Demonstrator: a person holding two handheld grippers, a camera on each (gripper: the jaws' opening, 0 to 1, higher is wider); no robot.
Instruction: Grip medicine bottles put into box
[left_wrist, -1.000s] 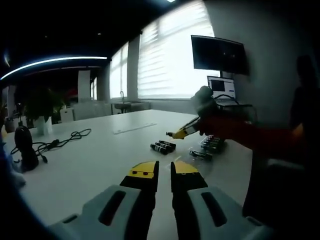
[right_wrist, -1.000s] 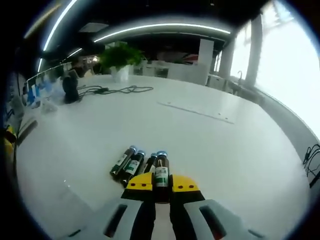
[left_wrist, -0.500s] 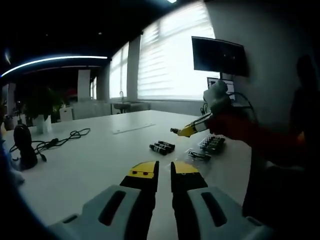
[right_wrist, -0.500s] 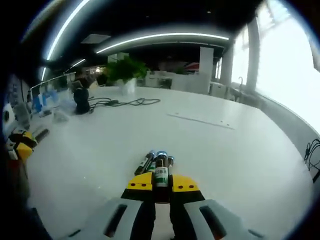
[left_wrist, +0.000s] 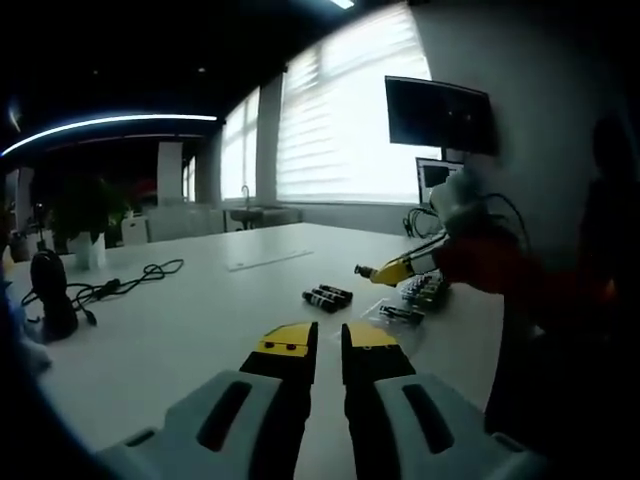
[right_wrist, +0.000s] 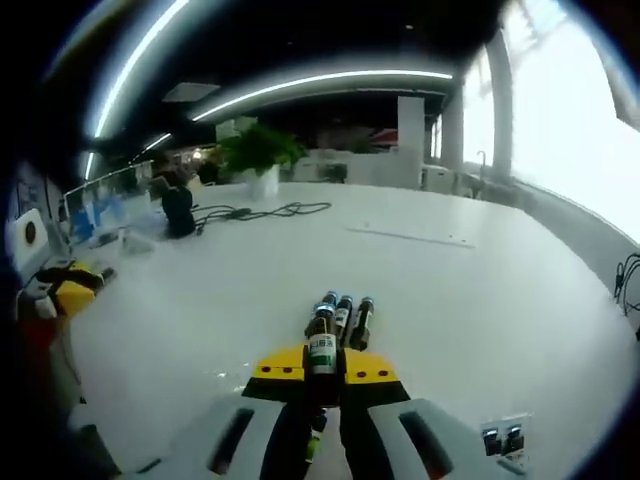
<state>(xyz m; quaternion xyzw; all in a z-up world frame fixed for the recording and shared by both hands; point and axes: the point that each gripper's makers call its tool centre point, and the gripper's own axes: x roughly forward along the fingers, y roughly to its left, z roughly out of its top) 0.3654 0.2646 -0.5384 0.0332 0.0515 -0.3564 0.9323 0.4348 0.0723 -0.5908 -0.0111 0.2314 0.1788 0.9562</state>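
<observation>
My right gripper (right_wrist: 322, 372) is shut on a small brown medicine bottle (right_wrist: 321, 347) with a green-and-white label and holds it above the white table (right_wrist: 450, 300). In the left gripper view, that right gripper (left_wrist: 392, 271) comes in from the right with the bottle's cap (left_wrist: 364, 271) poking out, just left of the box (left_wrist: 425, 290) of bottles. Three more bottles (right_wrist: 345, 318) lie side by side on the table (left_wrist: 180, 320); these bottles (left_wrist: 327, 296) lie left of the box. My left gripper (left_wrist: 328, 345) hangs low over the table, shut on nothing.
A loose bottle (left_wrist: 400, 314) lies in front of the box. The box's corner (right_wrist: 505, 440) shows at the lower right. A potted plant (right_wrist: 258, 150), black cables (right_wrist: 250, 210) and a dark device (right_wrist: 180, 208) stand at the far side. The left gripper (right_wrist: 60, 295) sits at the left edge.
My right gripper has carried its bottle away from the three lying bottles and towards the box, whose corner has come into its view. The left gripper has stayed still.
</observation>
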